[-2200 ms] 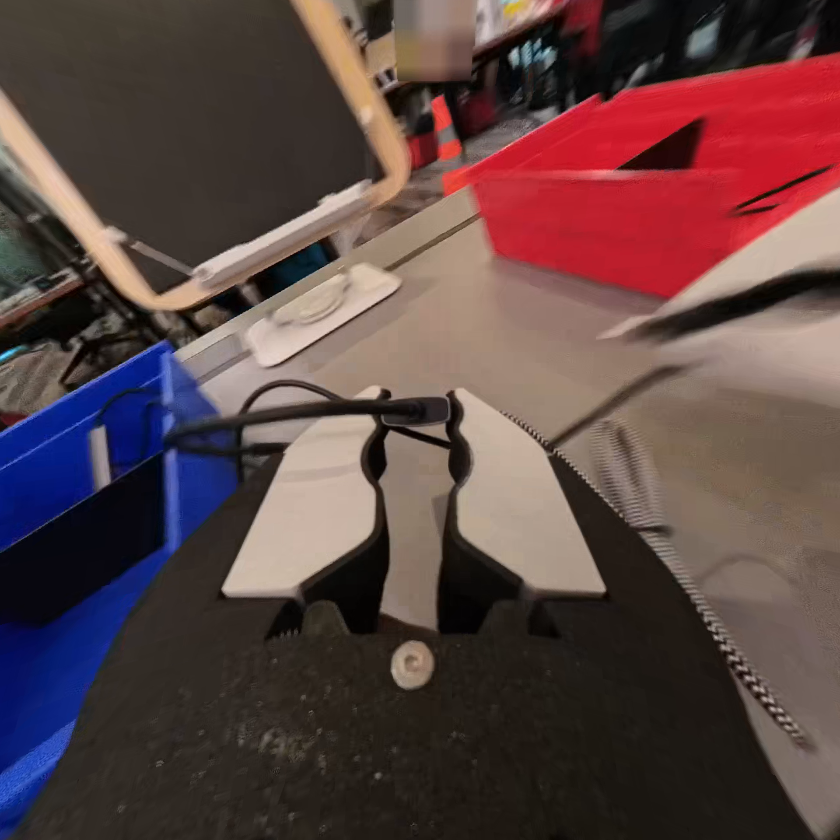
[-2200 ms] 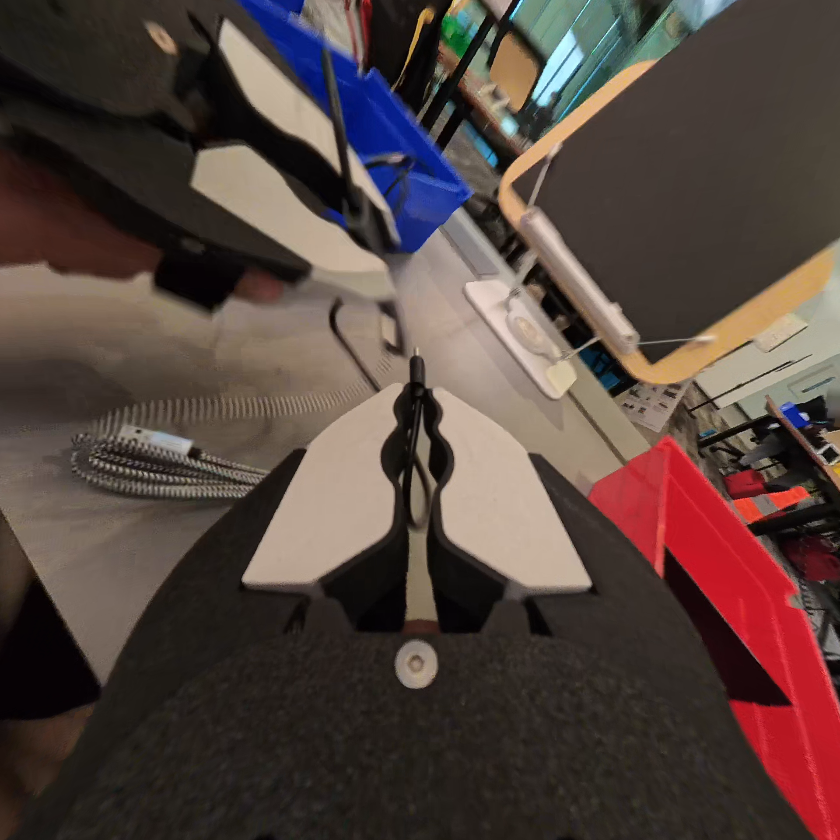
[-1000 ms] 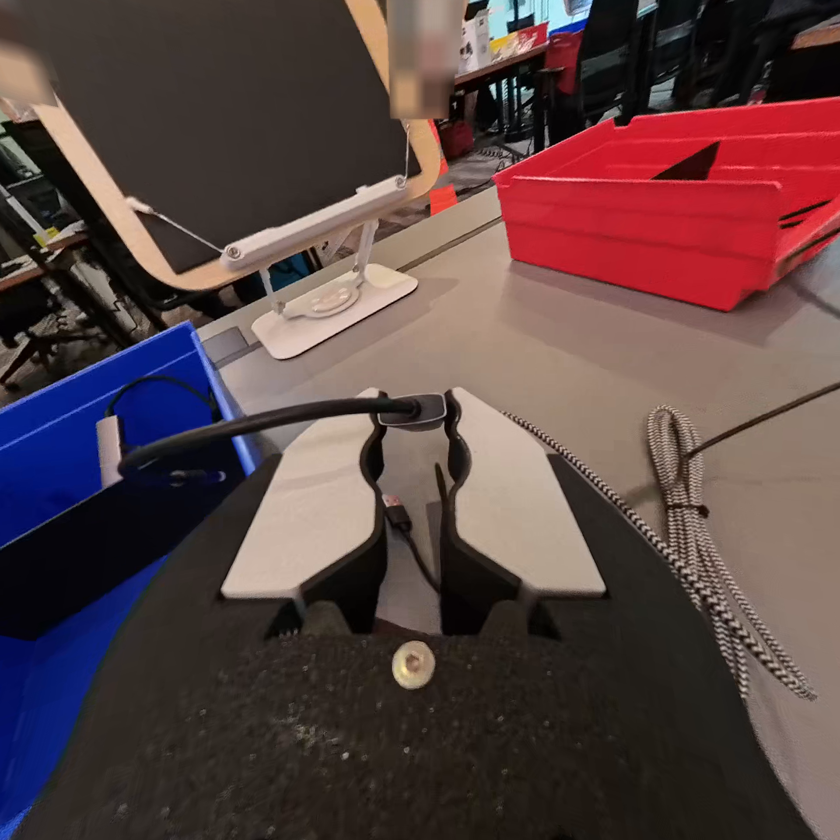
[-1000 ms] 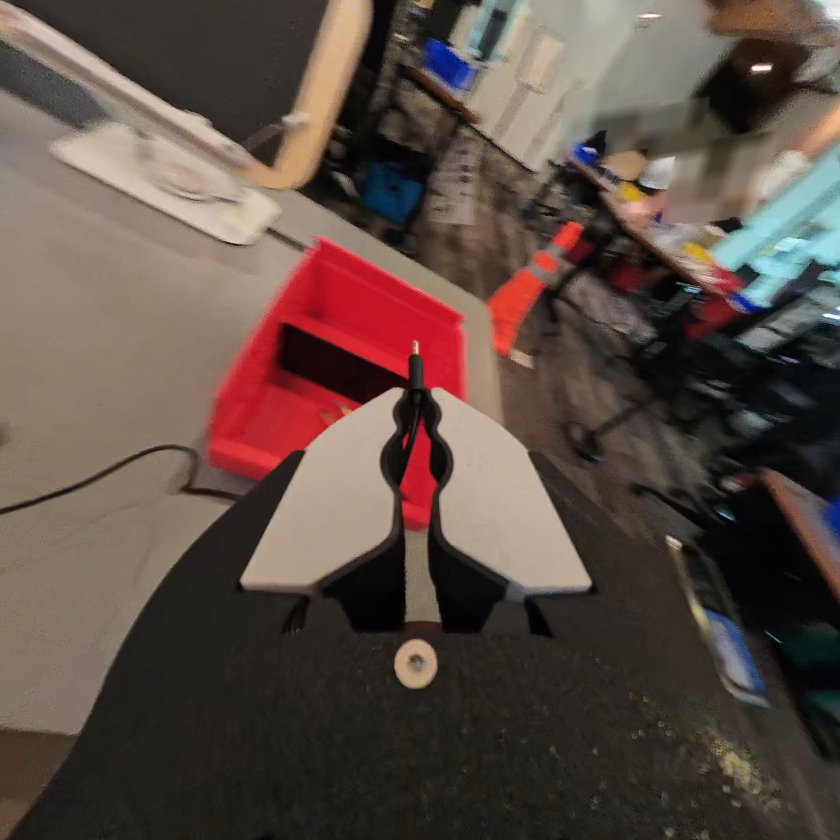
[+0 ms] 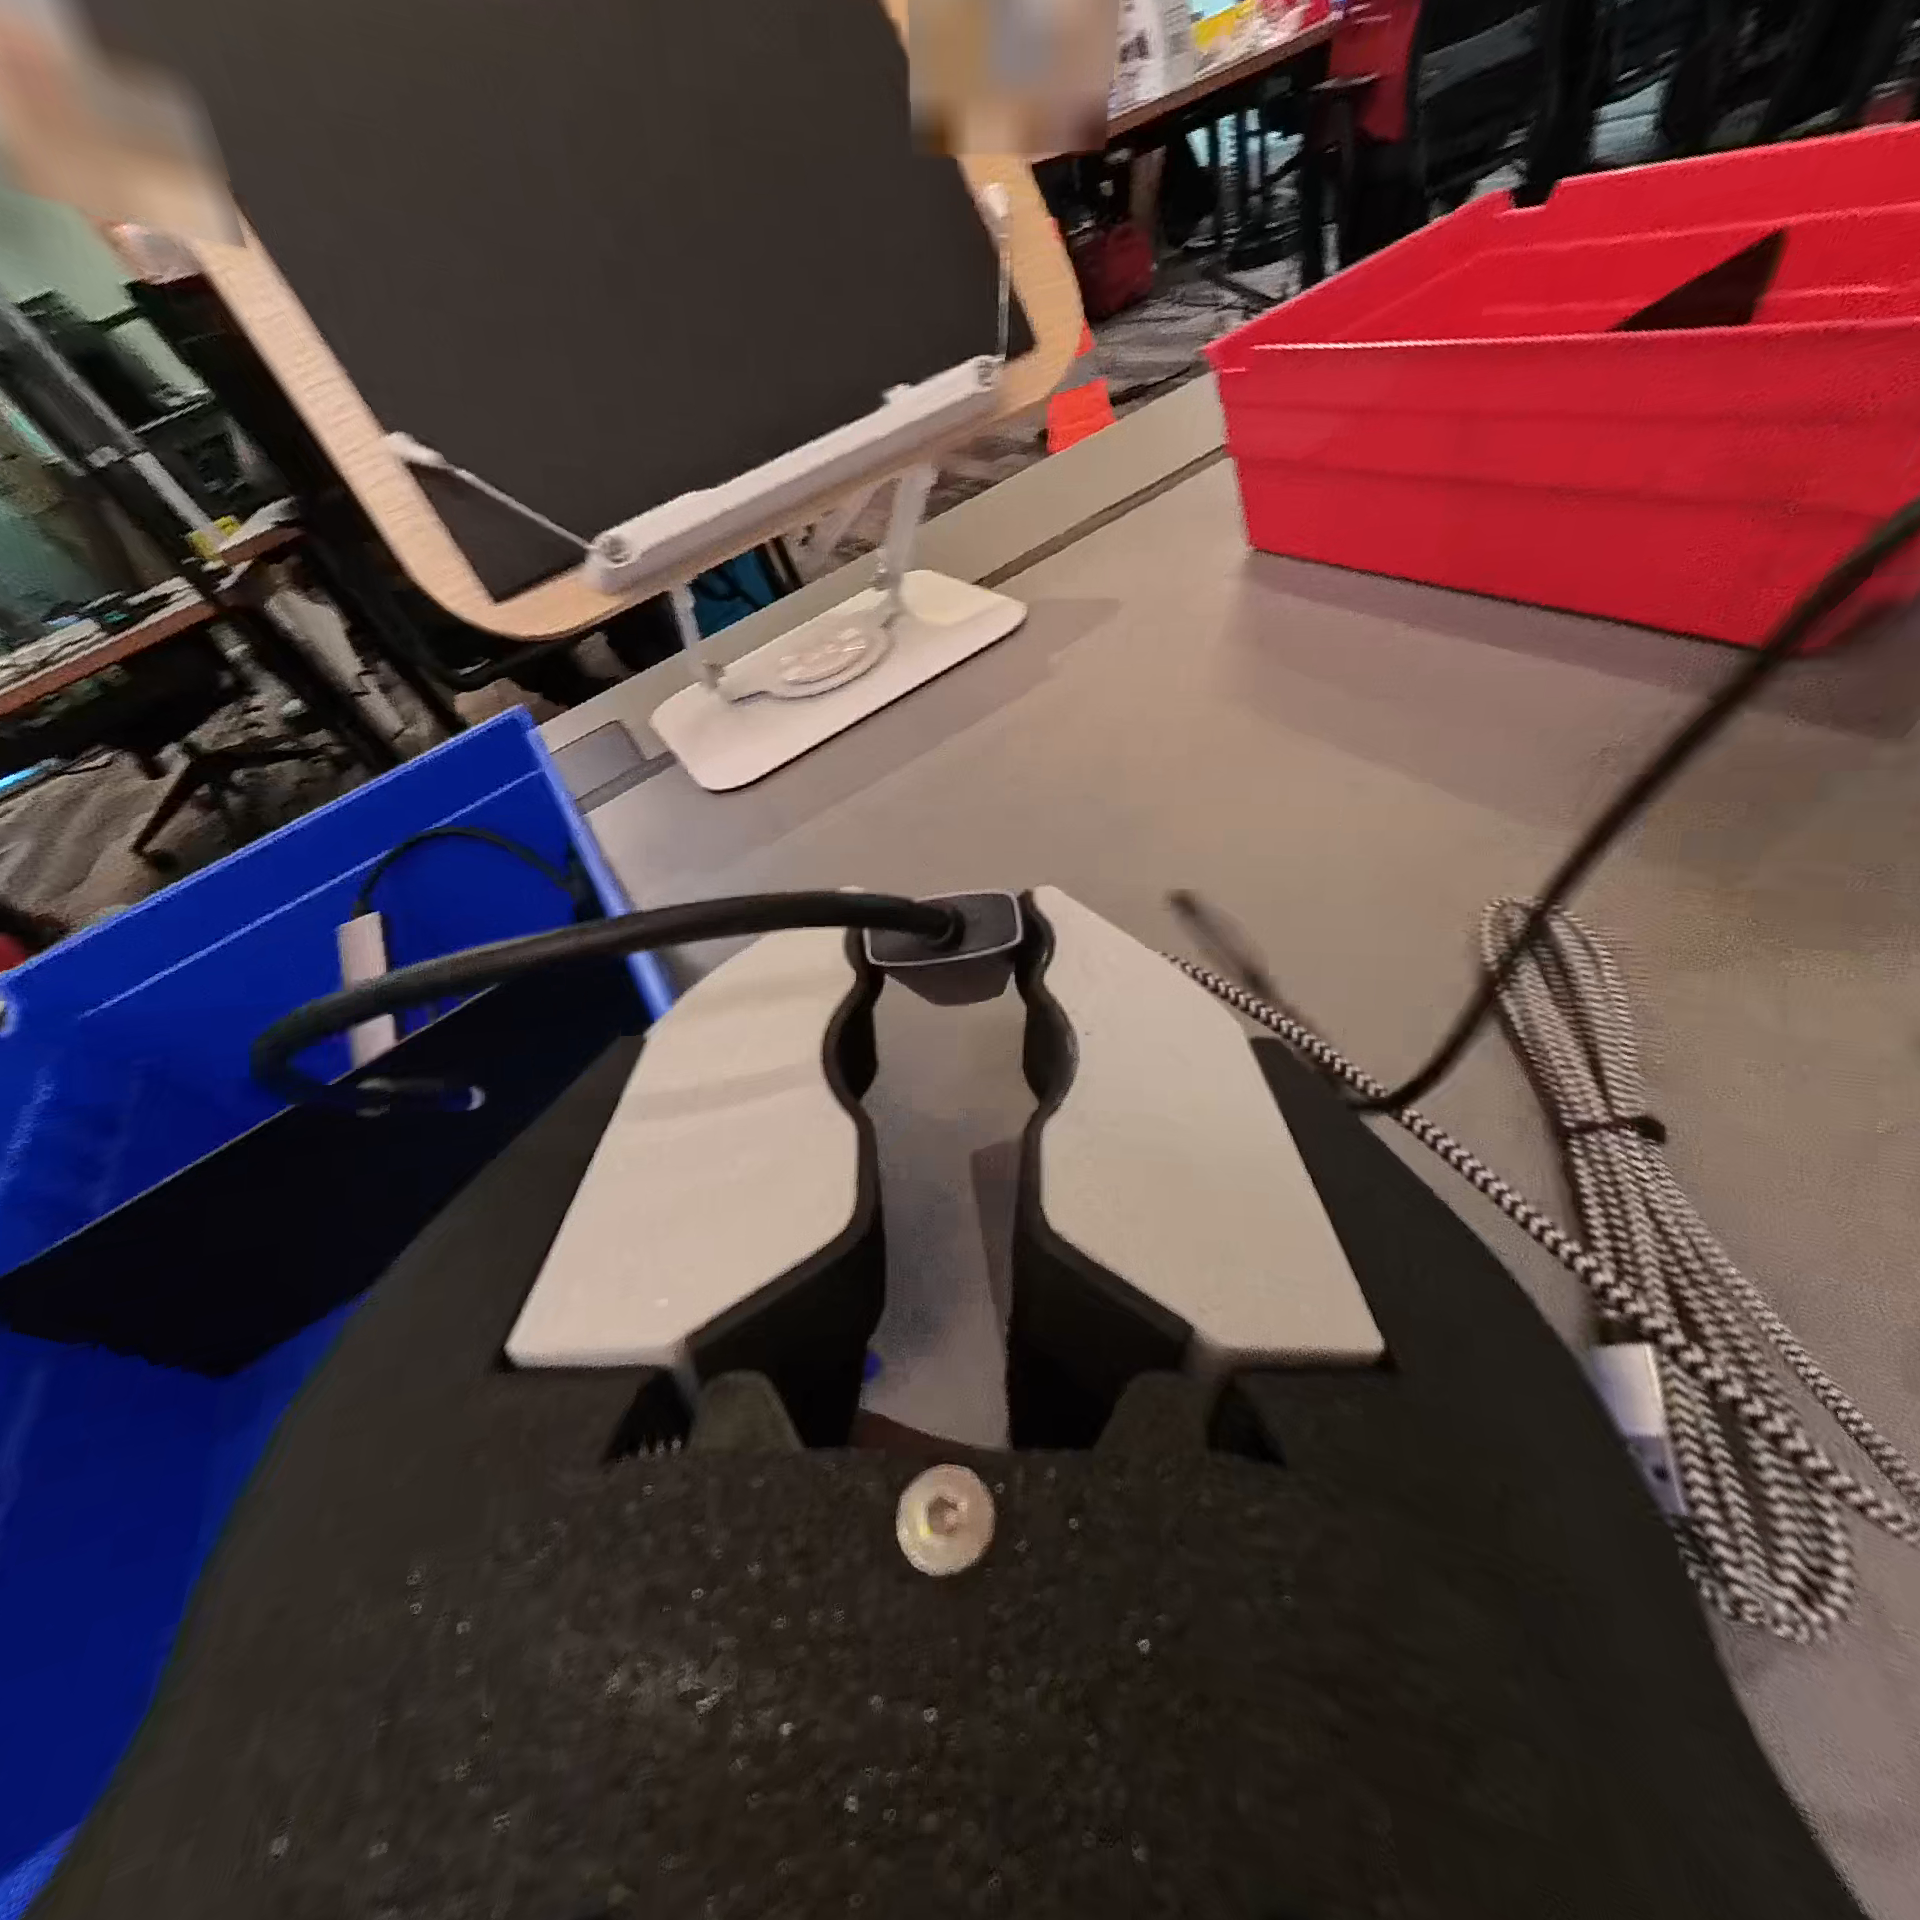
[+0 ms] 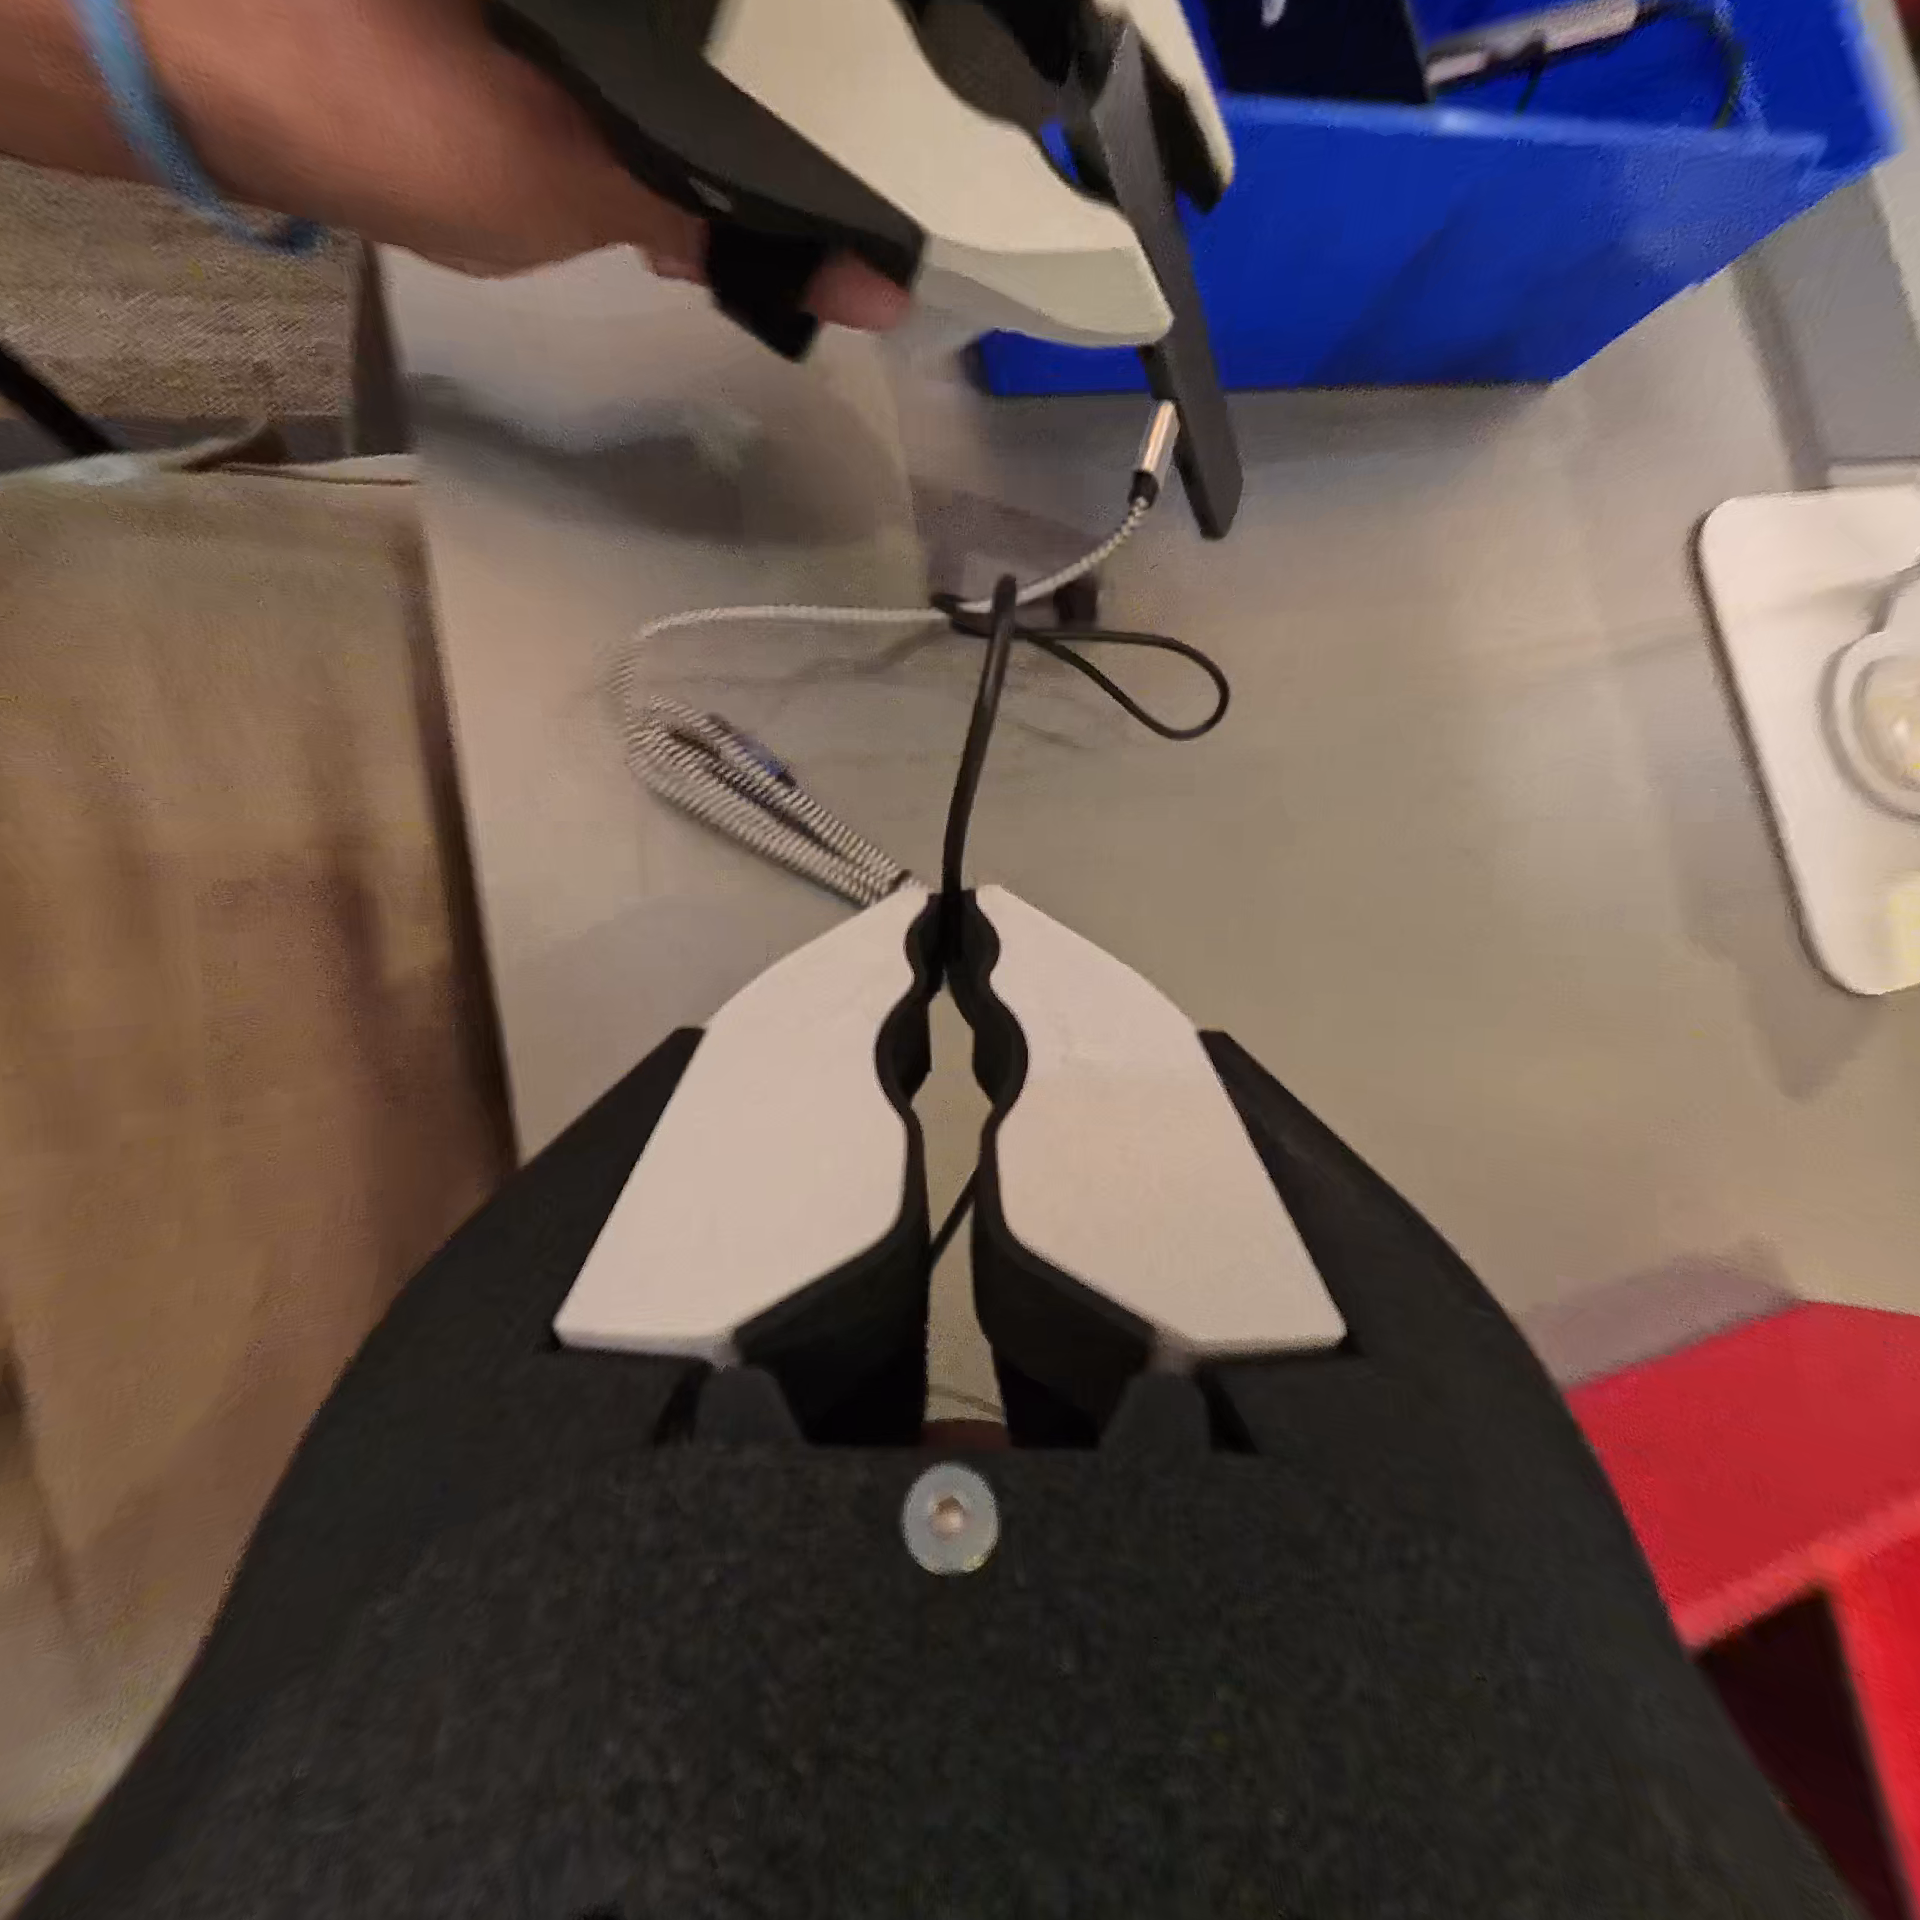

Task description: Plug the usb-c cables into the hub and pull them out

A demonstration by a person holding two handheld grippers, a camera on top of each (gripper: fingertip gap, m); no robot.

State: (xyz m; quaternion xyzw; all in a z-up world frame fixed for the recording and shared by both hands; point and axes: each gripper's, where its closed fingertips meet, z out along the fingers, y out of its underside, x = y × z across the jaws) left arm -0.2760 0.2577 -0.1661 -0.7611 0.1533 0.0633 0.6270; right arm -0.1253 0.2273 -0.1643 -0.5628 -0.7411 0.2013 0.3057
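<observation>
Swung back from the red bin, the right tool [image 6: 951, 920] pinches the thin black cable [image 6: 977, 727] above the table [image 6: 1403, 831]. Ahead and slightly right, the left tool [image 5: 940, 925] clamps the hub [image 6: 1184, 343], its long axis pointing downward, braided cable [image 6: 1081, 566] plugged in.

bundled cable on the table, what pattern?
Black-and-white braided weave on the bundled cable; sharpest in the left wrist view.
</observation>
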